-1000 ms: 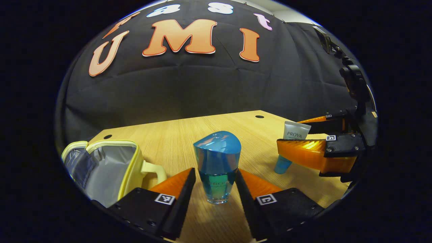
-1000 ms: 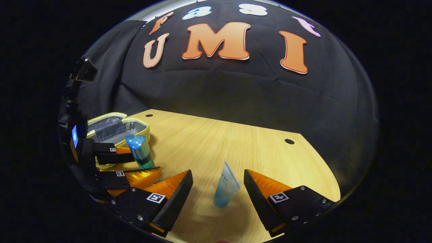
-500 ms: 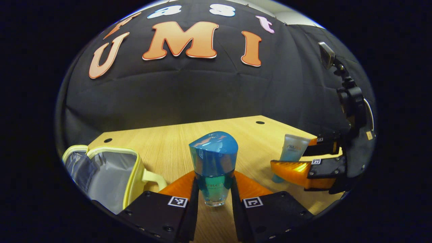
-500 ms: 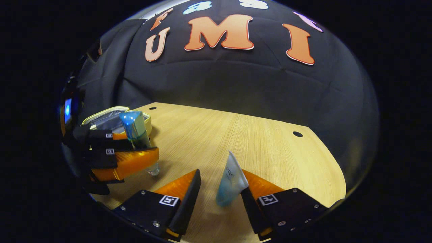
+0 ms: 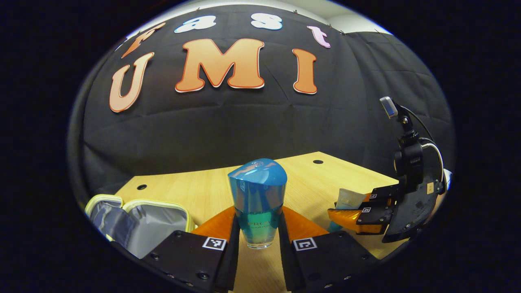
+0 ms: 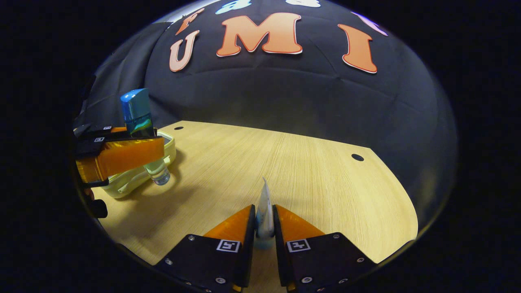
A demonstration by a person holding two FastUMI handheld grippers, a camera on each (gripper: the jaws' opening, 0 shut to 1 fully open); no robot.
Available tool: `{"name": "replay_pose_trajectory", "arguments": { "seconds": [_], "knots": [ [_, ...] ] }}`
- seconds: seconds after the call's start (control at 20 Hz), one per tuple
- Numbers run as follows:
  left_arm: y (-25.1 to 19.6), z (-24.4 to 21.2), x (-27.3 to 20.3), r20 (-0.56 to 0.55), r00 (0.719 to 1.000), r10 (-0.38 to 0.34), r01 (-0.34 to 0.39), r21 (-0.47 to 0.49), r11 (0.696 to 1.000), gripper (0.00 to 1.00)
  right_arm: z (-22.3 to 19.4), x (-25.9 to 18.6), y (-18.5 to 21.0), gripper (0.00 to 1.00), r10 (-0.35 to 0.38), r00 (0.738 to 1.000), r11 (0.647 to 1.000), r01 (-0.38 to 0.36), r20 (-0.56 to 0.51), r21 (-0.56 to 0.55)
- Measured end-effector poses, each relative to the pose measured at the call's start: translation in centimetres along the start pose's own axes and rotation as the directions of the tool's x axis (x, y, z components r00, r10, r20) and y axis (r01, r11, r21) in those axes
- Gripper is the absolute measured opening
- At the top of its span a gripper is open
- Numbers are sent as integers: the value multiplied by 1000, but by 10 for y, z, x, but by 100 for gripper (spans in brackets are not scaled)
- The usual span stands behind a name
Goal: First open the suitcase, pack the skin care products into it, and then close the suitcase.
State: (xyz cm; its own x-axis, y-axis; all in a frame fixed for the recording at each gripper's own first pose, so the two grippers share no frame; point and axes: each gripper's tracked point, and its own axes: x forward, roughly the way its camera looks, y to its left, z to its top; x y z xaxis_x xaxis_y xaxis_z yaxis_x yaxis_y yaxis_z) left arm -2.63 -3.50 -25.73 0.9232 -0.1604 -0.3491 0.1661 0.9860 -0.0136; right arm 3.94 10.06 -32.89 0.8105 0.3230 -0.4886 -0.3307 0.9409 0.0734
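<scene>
At about eight o'clock in the left gripper view, the suitcase [image 5: 142,219] is lying open on the table [image 5: 203,191], its grey lining showing. At six o'clock, the left gripper [image 5: 257,240] is pinching the blue bottle [image 5: 257,203] from both sides at its lower body; the bottle is standing upright, long axis vertical, cap pointing to twelve. At three to four o'clock the right gripper [image 5: 346,209] is holding the tube [image 5: 348,198]. In the right gripper view, its fingers are pressing together on the thin tube [image 6: 265,211] at six o'clock, the tube's flat crimped end pointing up to twelve. The packing step seems to be under way, opening done. Next, each product probably needs carrying over the suitcase rim and lowering into the lining before releasing.
</scene>
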Motion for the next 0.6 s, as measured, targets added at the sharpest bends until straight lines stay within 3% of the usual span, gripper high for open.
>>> {"name": "replay_pose_trajectory", "arguments": {
  "seconds": [0.6],
  "knots": [
    [92,95,-66,35,986,160,-158,-44,986,45,125,-60,40,28,124,984,990,-115,131,-76]
  ]
}}
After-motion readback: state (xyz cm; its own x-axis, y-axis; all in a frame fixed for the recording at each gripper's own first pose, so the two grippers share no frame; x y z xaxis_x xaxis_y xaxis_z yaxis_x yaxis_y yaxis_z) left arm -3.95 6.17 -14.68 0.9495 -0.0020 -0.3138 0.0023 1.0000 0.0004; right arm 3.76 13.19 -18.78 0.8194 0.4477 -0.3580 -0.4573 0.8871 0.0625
